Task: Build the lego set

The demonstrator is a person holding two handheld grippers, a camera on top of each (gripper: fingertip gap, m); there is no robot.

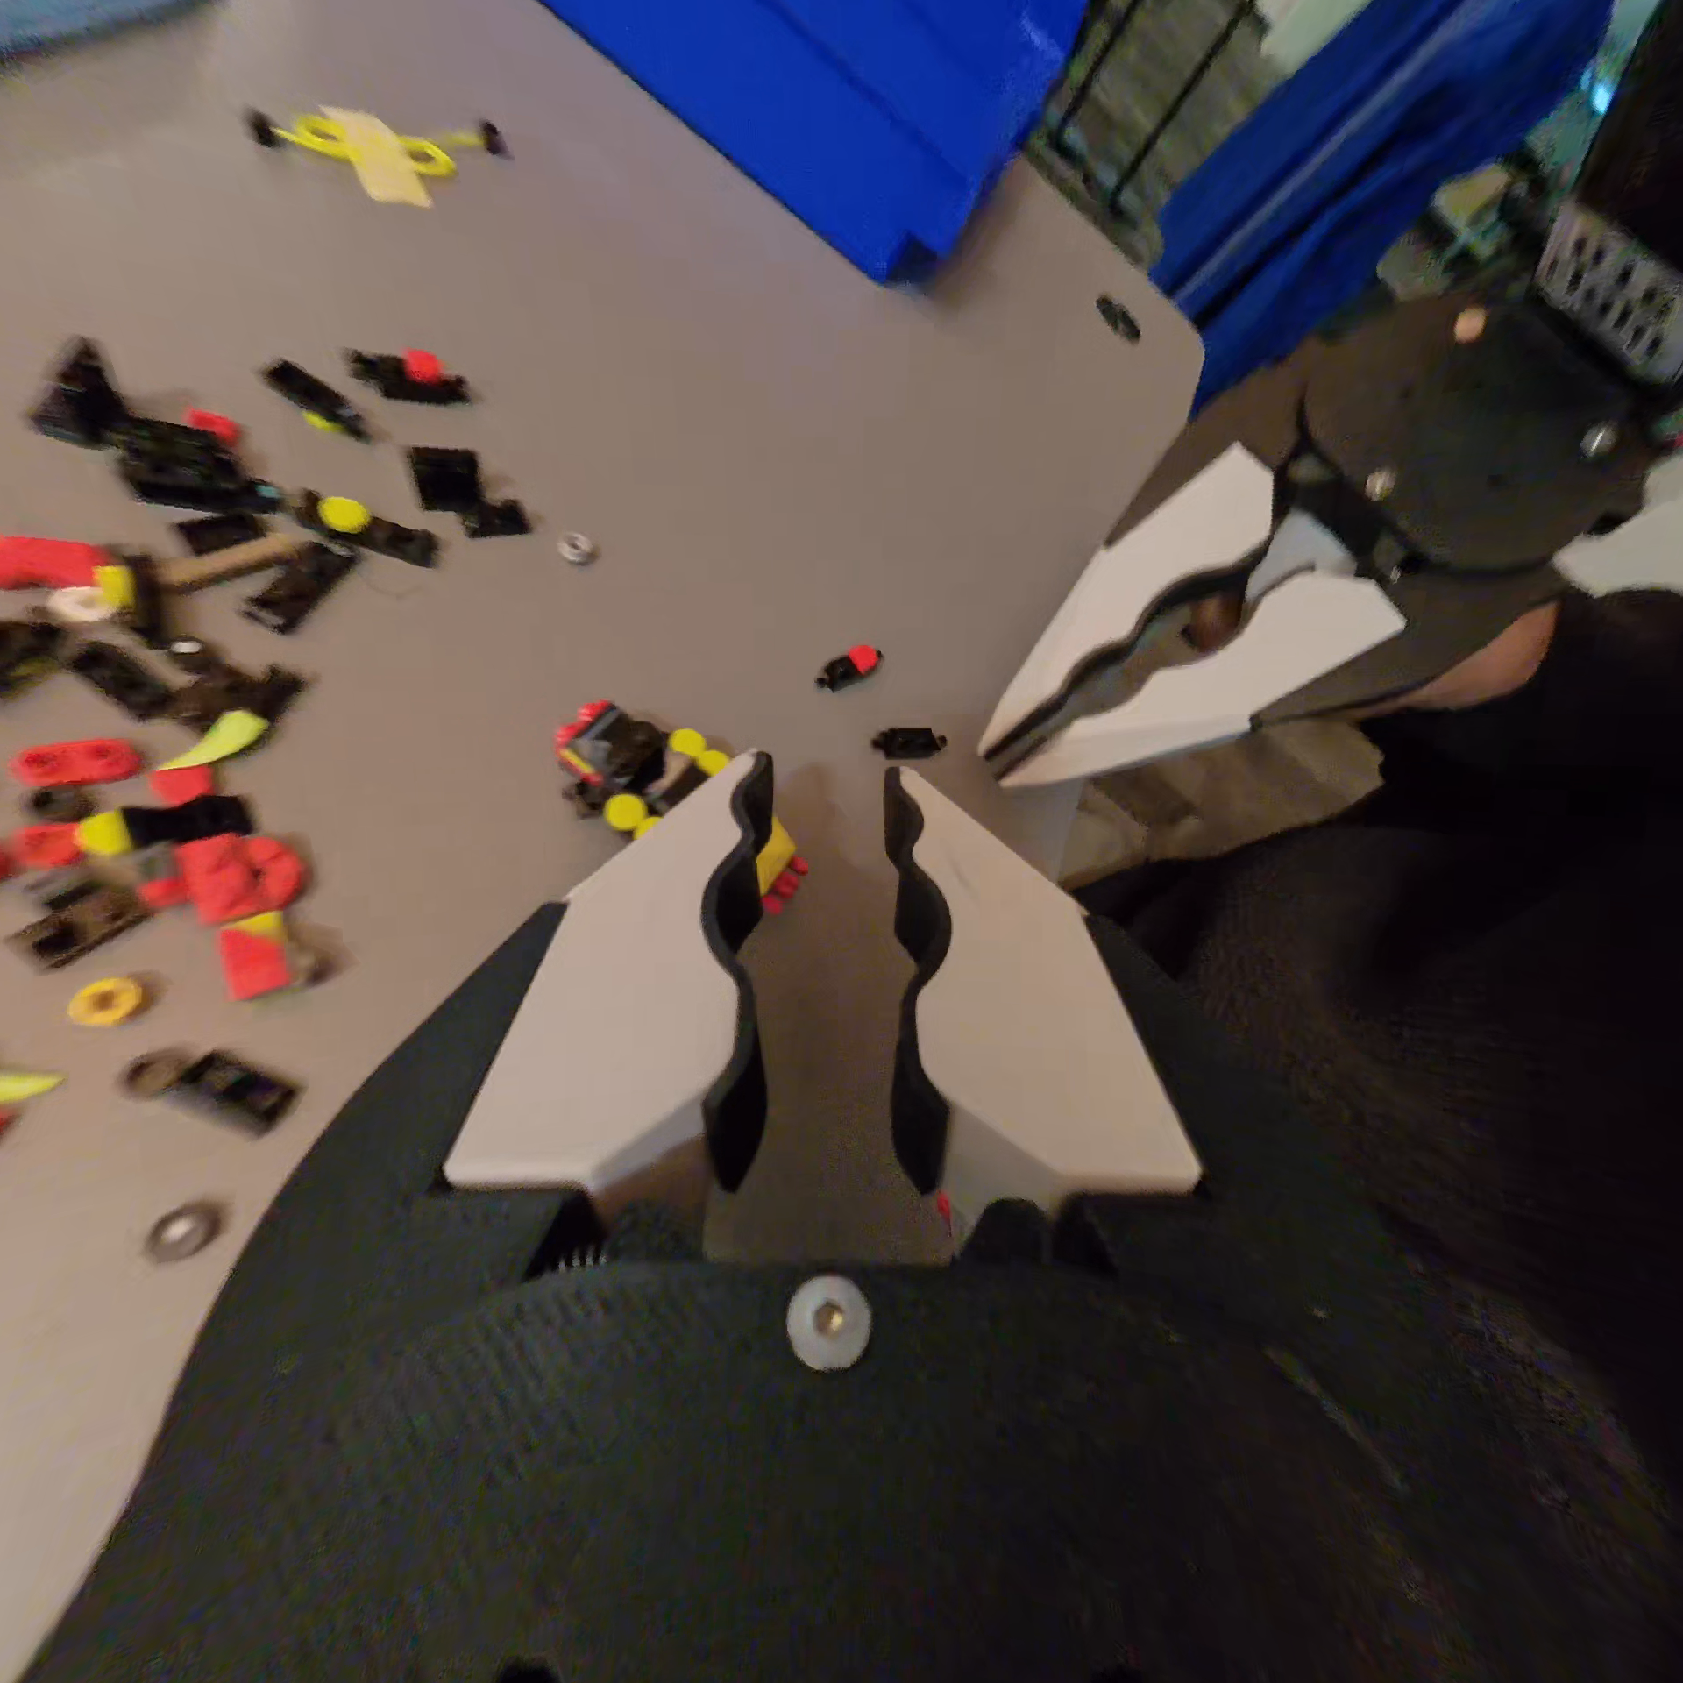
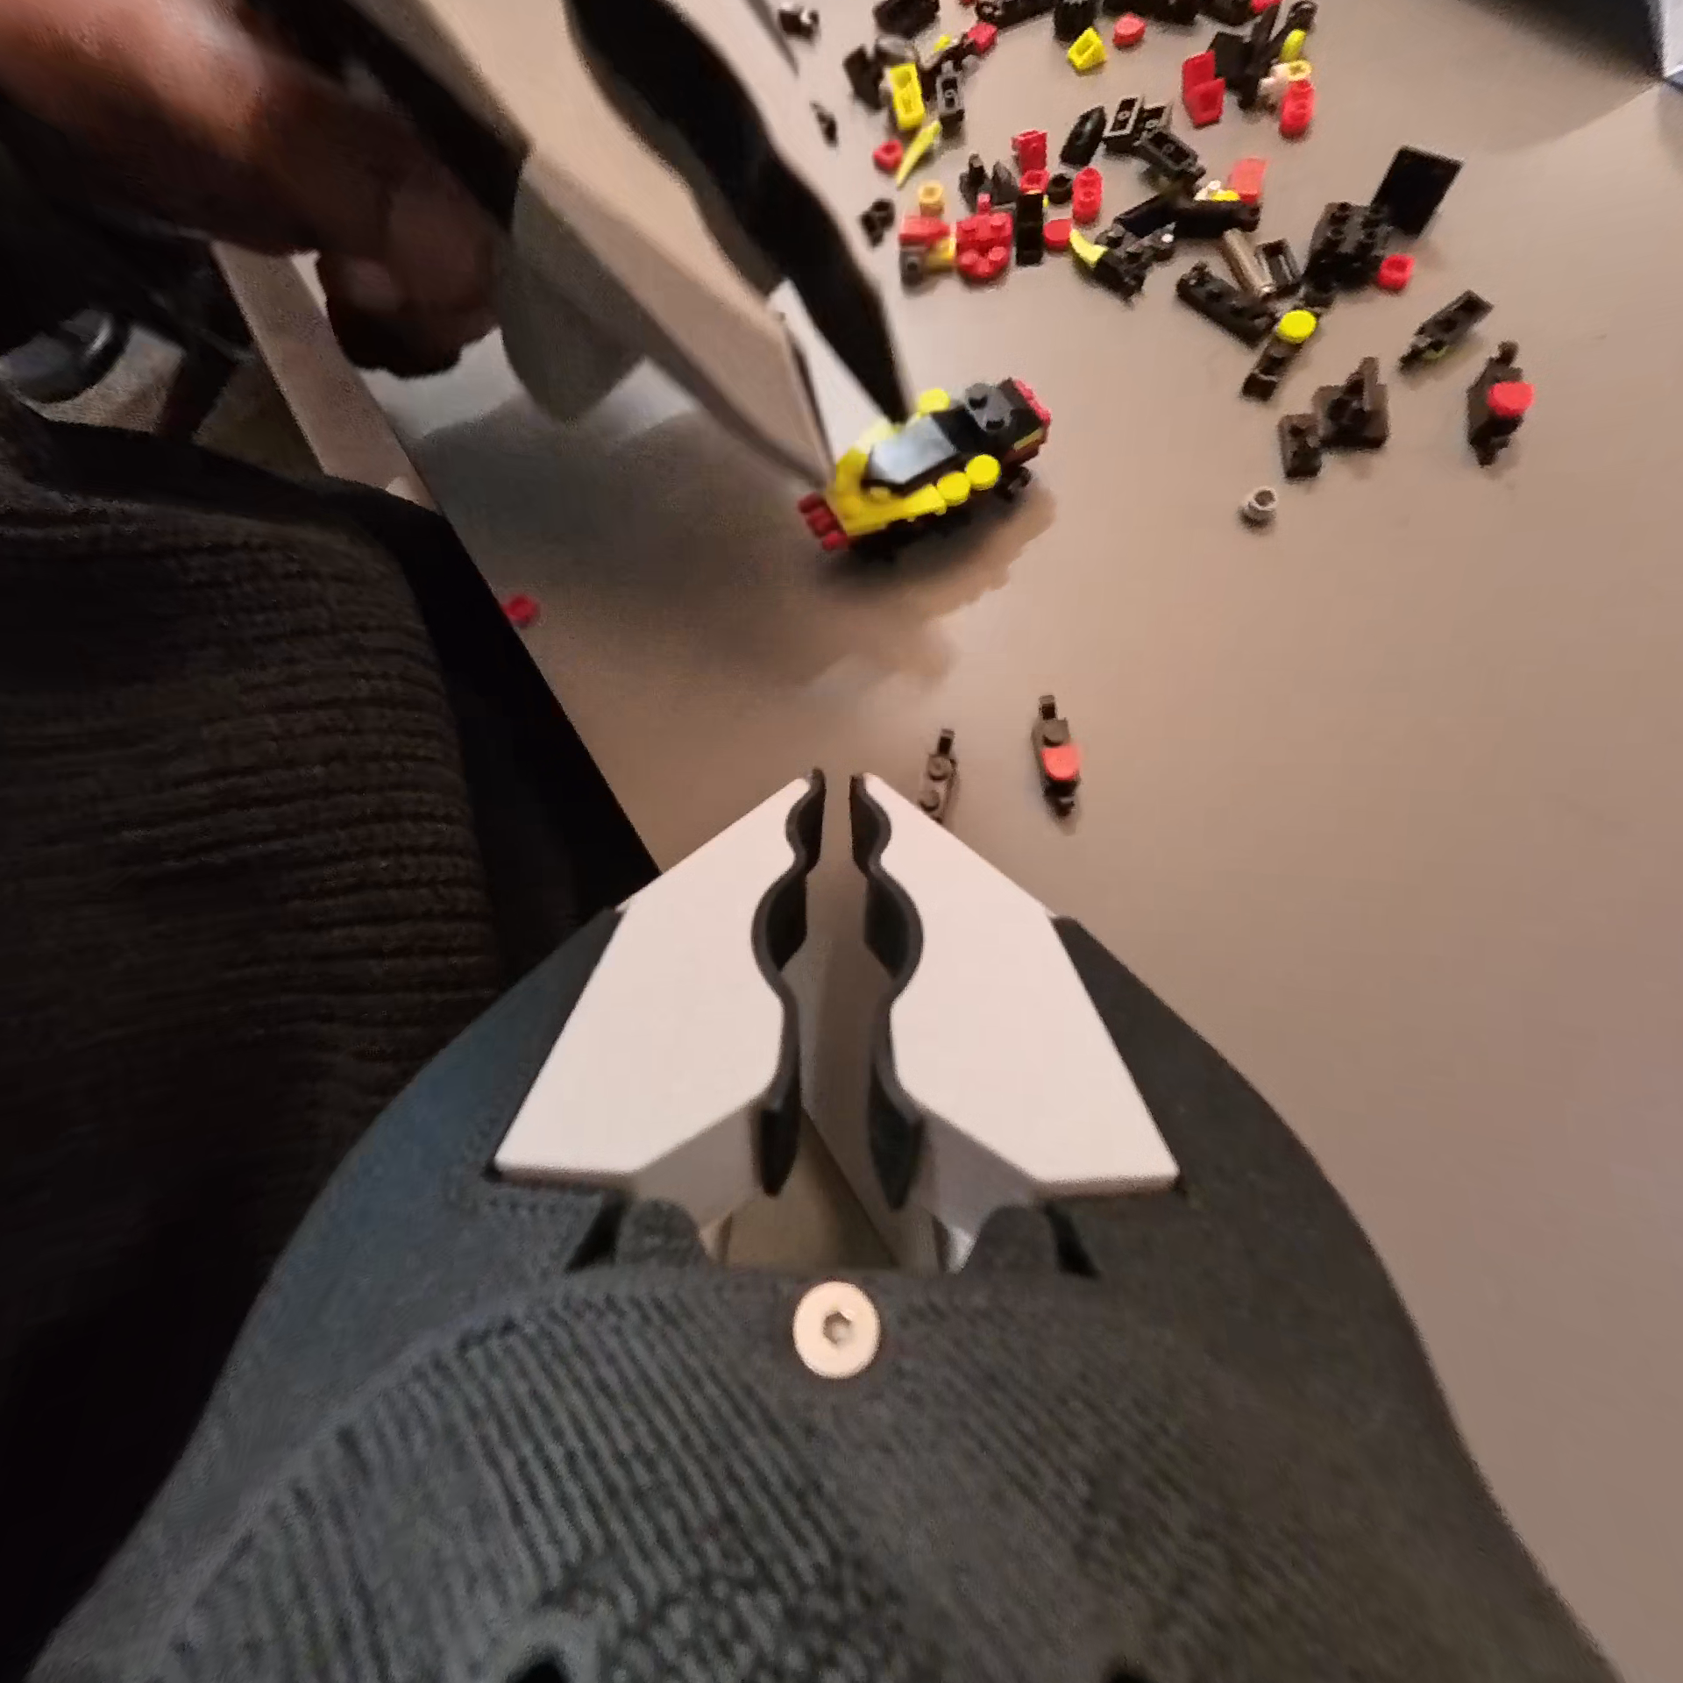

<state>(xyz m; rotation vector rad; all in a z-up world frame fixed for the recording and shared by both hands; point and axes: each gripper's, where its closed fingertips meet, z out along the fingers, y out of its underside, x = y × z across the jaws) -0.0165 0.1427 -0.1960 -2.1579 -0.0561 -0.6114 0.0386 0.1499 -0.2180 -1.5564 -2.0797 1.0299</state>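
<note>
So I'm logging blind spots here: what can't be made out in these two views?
- Small brick car: left view, near end hidden behind the left tongs.
- Loose brick pile: left view, motion-blurred, cut by the edge.
- Hand: right view, blurred, cropped.
- Black plate: right view, partly hidden by right tongs.

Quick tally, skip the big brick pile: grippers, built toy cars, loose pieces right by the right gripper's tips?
Grippers: 2, left gripper, right gripper
Toy cars: 1, toy car
Loose pieces: 2, black piece, black piece with red stud
Total: 5
</note>
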